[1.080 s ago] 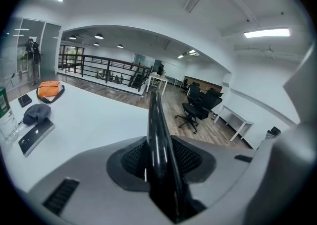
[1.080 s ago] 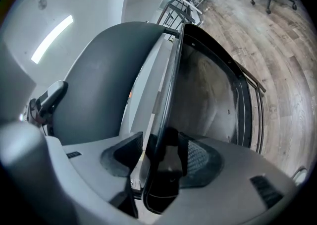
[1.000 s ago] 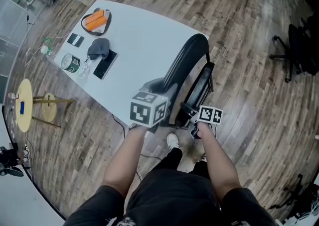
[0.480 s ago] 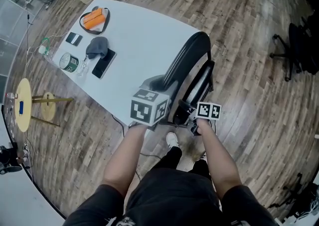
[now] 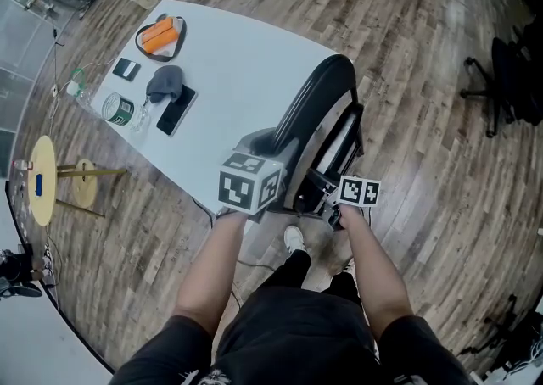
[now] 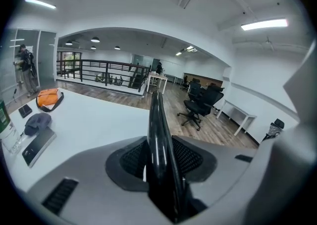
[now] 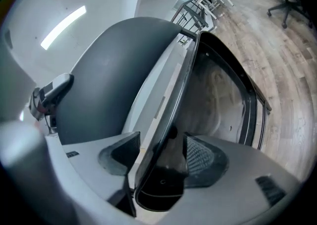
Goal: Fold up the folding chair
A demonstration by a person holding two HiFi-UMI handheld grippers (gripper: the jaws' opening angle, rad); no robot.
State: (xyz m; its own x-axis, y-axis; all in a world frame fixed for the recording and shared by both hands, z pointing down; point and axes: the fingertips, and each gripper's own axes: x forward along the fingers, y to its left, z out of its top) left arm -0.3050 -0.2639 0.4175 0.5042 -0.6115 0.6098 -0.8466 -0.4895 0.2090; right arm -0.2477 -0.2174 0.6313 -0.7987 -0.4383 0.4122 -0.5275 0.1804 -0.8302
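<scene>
Closest to me, my right gripper [image 7: 158, 158] has just been letting its jaws out. They now stand fairly wide, with the dark rim of the seat [image 7: 223, 100] running up between them. The jaw on the backrest side shows a pale gap beside the rim, while the other looks to lie against it, so I read this as a loose cradle rather than a clamp. My left gripper [image 6: 161, 167] is at a middling opening, with both jaws pressed onto the thin top edge of the backrest [image 6: 157, 120], which rises straight out from between them.

In the head view the folding chair [image 5: 318, 108] has hardly shifted over the last second. I take the loosening on the right to mean the seat has been swung about as far as it will go, and that I either finish the fold or take a fresh hold.

The chair is glossy black, with a broad rounded back. The seat panel is tilted up close alongside the back with only a narrow wedge left between them, so it looks nearly folded.

Beyond the jaws and leftward lies the white table [image 5: 237, 61], which the chair stands just beside. Farther off are the wooden floor [image 5: 424, 53] and some office chairs [image 6: 198, 105].
</scene>
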